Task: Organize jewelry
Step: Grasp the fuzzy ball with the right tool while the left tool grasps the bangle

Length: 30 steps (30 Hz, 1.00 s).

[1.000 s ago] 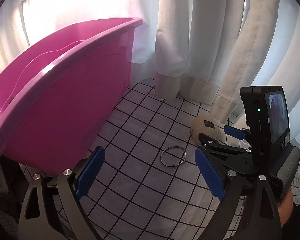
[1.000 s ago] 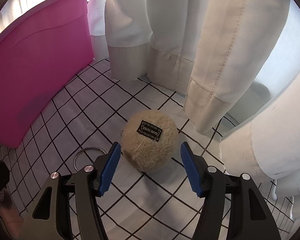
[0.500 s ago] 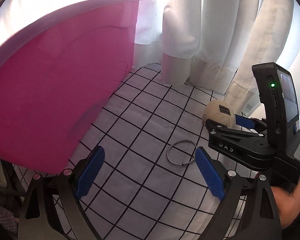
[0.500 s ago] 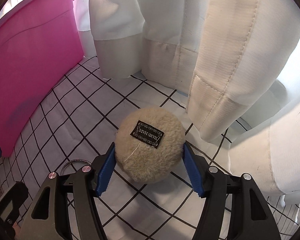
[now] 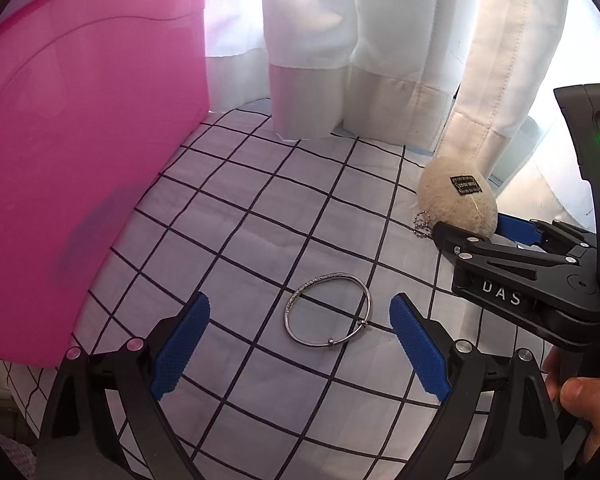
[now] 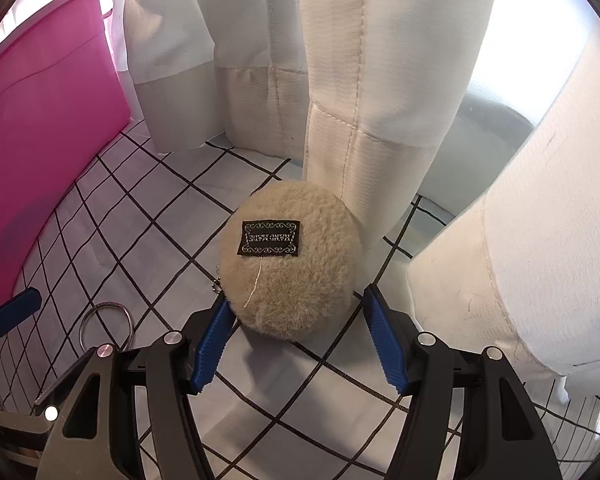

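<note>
A thin silver metal bangle (image 5: 329, 310) with a small clasp lies flat on the white cloth with a black grid (image 5: 260, 208), directly between the blue-padded fingers of the left gripper (image 5: 296, 344), whose jaws stand wide apart and touch nothing; the bangle sits clear of both pads. From the bangle, a fluffy beige ball-shaped pompom charm (image 6: 290, 260) with a black woven label lies toward two o'clock, resting against the hem of the white curtain (image 6: 340, 80), with a short silver ball chain (image 5: 422, 224) trailing from its lower left. The right gripper (image 6: 296, 344) has its jaws partly open around the near side of the pompom: the left pad brushes the fur at the charm's lower left, while the right pad looks to stand just clear of it, though the fuzz makes this hard to judge. A large pink plastic tub (image 5: 80, 140) stands at nine to ten o'clock of the bangle, on the cloth. A person's thumb (image 5: 580, 396) shows on the right gripper's handle.
</note>
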### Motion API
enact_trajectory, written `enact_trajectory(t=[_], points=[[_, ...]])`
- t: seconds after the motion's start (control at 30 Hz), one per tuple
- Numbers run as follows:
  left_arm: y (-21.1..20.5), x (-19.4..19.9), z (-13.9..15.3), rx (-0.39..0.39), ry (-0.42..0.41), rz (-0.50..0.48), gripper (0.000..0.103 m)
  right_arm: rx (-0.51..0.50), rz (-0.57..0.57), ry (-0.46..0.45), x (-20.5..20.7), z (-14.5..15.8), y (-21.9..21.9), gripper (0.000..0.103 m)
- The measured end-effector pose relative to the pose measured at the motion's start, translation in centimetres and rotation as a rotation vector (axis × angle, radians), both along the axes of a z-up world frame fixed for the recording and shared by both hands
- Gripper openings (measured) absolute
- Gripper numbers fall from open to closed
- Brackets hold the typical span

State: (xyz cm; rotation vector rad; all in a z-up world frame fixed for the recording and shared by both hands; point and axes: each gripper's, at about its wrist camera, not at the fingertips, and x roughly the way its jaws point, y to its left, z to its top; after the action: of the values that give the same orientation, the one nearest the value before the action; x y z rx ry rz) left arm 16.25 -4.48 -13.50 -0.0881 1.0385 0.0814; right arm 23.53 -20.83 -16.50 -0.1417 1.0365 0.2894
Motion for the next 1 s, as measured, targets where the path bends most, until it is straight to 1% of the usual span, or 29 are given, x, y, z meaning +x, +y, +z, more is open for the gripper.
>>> enact_trajectory(t=[0.13, 0.27, 0.33, 0.37, 0.43, 0.63, 0.7, 0.77, 1.0], points=[[-0.4, 0.9, -0.9, 0.007, 0.027, -0.004, 0.09, -0.006, 0.002, -0.003, 0.5, -0.5, 0.4, 0.061], [0.0, 1.4, -1.9, 0.003, 0.052, 0.019, 0.09, 0.006, -0.003, -0.001, 0.6, -0.6, 0.3, 0.061], [-0.1, 1.5, -2.1, 0.024, 0.043, 0.015, 0.09, 0.009, -0.005, -0.002, 0.7, -0.7, 0.0, 0.061], [-0.1, 1.5, -2.1, 0.026, 0.04, 0.016, 0.091, 0.009, -0.004, -0.002, 0.6, -0.5, -0.5, 0.061], [-0.1, 1.6, -2.2, 0.029, 0.035, 0.022, 0.092, 0.005, -0.003, -0.004, 0.7, -0.7, -0.2, 0.062], [-0.3, 1.2, -2.3, 0.035, 0.01, 0.029, 0.092, -0.005, -0.013, -0.007, 1.0, -0.3, -0.2, 0.068], [-0.4, 1.1, -2.2, 0.032, 0.009, 0.034, 0.093, -0.005, -0.021, -0.006, 1.5, -0.5, 0.1, 0.073], [-0.5, 1.0, -2.2, 0.034, 0.008, 0.035, 0.093, -0.005, -0.026, -0.006, 1.9, -0.5, 0.3, 0.075], [-0.4, 1.1, -2.1, 0.029, 0.017, 0.039, 0.093, -0.002, -0.013, -0.037, 2.2, -0.8, 1.3, 0.074]])
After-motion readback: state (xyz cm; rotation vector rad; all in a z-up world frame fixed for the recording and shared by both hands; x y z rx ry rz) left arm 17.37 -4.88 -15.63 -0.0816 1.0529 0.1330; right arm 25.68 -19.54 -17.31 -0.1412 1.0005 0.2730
